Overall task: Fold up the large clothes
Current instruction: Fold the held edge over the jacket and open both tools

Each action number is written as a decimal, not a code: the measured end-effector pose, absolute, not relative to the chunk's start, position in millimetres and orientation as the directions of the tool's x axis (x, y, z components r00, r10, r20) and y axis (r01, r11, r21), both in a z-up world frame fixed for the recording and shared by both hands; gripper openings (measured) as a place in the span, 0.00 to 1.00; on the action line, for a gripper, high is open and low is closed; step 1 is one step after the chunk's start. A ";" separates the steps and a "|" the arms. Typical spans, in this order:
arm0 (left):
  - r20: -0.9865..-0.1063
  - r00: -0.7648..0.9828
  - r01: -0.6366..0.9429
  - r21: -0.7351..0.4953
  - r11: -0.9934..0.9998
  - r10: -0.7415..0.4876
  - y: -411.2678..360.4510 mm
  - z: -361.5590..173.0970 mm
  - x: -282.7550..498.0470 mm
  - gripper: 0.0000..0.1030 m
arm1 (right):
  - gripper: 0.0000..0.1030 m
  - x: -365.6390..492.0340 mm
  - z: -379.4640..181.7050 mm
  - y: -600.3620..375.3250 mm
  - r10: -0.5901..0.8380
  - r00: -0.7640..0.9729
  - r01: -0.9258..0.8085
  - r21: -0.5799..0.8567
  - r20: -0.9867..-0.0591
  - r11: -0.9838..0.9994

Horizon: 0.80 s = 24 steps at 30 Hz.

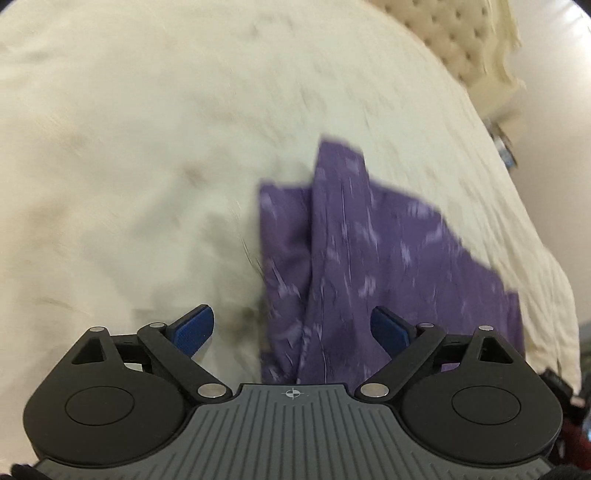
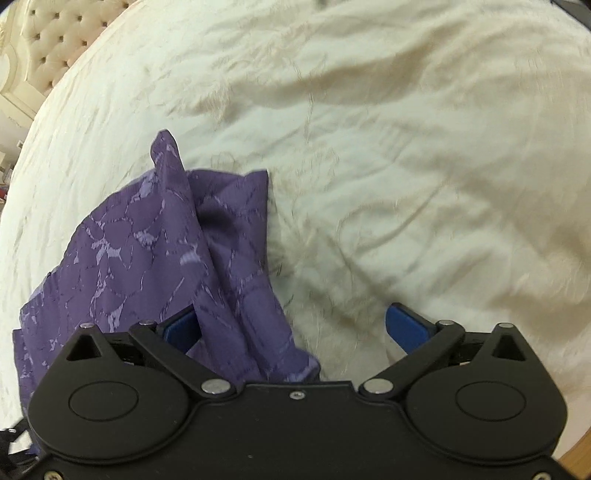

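Observation:
A purple garment with a paler purple pattern (image 1: 351, 240) lies bunched in folds on a cream bed cover (image 1: 129, 147). My left gripper (image 1: 291, 317) is open just above the cloth's near left edge. Its right pad is over the purple fabric and its left pad over the bare cover. The left wrist view is blurred by motion. In the right wrist view the garment (image 2: 147, 240) spreads to the left, and a fold of it runs down between the jaws of my right gripper (image 2: 291, 317). That gripper is wide open, with the fold partly hiding its left pad (image 2: 181, 328); neither pad presses on it.
The wrinkled cream cover (image 2: 406, 147) fills most of both views. A tufted cream headboard (image 1: 461, 33) stands at the far end, also seen as the headboard (image 2: 48, 44) at top left. The bed's edge (image 1: 561, 295) drops off at the right.

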State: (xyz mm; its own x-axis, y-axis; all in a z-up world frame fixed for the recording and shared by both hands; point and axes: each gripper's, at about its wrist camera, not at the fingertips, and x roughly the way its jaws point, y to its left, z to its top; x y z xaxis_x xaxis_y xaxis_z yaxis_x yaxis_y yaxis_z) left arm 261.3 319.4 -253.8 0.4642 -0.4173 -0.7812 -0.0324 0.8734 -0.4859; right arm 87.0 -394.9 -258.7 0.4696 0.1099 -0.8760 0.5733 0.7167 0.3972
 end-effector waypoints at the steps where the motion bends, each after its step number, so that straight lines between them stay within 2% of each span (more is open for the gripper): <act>1: -0.778 0.485 -0.040 -0.475 0.879 -0.398 321.9 -246.4 259.8 0.90 | 0.99 90.2 -257.9 -395.4 0.103 0.475 0.574 0.396 -0.874 0.717; 9: -0.754 0.573 -0.015 -0.403 0.915 -0.323 293.4 -196.5 250.7 0.90 | 0.99 98.2 -243.0 -409.6 0.086 0.547 0.540 0.429 -0.833 0.724; 17: -0.718 0.591 0.039 -0.430 0.902 -0.368 201.0 -178.9 250.2 0.90 | 0.99 109.0 -236.0 -425.0 0.273 0.571 0.344 0.527 -0.774 0.777; 24: -0.743 0.550 0.111 -0.388 0.915 -0.382 122.4 -181.2 247.8 0.90 | 0.99 115.0 -249.6 -420.6 0.460 0.484 0.174 0.597 -0.745 0.783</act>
